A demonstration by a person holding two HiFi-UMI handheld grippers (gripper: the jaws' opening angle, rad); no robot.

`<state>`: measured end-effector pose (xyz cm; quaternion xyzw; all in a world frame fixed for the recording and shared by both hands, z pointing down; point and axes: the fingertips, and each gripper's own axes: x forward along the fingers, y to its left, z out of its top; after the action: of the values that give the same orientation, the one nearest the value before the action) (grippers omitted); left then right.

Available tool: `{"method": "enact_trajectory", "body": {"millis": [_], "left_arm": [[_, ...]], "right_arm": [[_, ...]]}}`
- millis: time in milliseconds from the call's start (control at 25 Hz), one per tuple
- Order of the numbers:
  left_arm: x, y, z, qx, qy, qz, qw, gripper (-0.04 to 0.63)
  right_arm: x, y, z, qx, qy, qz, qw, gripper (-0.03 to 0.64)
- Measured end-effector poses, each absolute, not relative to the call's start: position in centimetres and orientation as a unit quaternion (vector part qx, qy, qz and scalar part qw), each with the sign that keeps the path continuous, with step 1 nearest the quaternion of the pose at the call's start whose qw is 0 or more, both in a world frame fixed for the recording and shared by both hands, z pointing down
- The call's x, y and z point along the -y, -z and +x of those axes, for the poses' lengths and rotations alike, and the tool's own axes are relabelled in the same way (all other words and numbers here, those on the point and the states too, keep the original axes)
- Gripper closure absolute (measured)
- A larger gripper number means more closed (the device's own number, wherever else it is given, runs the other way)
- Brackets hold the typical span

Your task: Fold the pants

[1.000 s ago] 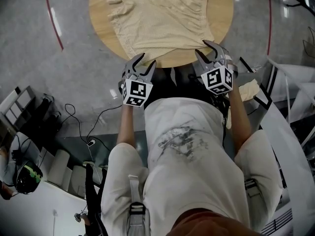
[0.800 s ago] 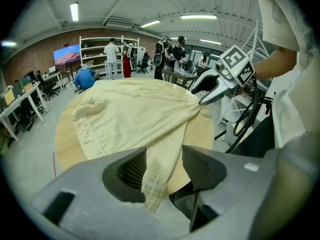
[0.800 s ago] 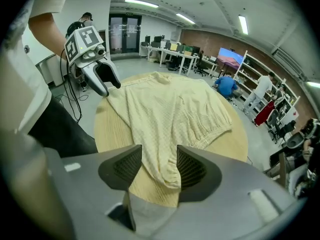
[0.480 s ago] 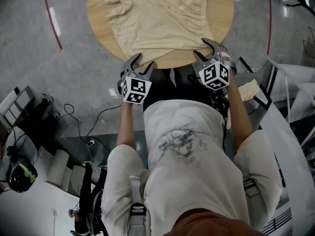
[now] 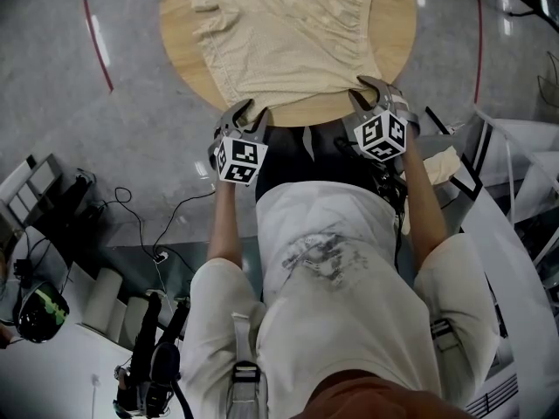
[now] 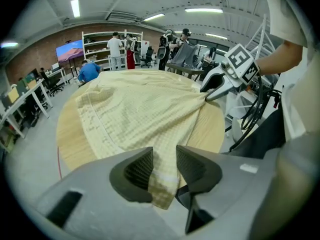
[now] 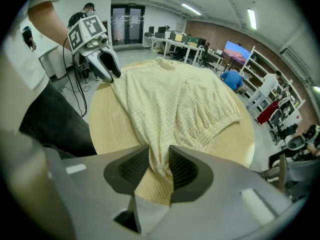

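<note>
1. Your left tongs have dropped to the near edge of the pants since a second ago. Their jaws were spread wide then and have just been closing. They now stand narrow, with the left corner of the hem between the pads, not clamped.
2. Your right tongs have come down the same way. Their jaws have also been closing, and the right corner of the hem hangs in the narrow gap between the pads.
3. The pants lie spread across the counter as before, with a gathered band on your right.
4. The counter is round, pale wood, bare along its rim beside both tongs.
5. Below it is a grey floor with a red line, and cables trail at your left.
6. Farther off stand desks, shelves, a lit screen and several people.
</note>
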<state>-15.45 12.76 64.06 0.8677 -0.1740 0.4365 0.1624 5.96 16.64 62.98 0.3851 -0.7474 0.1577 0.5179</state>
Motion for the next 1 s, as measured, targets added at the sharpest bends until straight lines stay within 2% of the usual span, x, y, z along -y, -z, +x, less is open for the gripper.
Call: {"method": "enact_trajectory", "body": {"millis": [120,200,1000], "left_arm": [[-12.5,-63.9,-15.7,0.179,-0.43,0.868,0.171,0.511],[-12.8,-63.5,-15.5,0.175,-0.424,0.871,0.176,0.577],[-13.8,-57.8,-15.4,0.173,-0.389,0.886,0.183,0.579]], "right_arm": [[-16.4,-62.8,6.0,0.741,-0.145,0.396,0.522,0.575],[-16.2,-62.5,5.8,0.74,-0.143,0.4,0.522,0.592],[-18.1,-58.4,5.8,0.739,-0.141,0.424,0.504,0.594]]}}
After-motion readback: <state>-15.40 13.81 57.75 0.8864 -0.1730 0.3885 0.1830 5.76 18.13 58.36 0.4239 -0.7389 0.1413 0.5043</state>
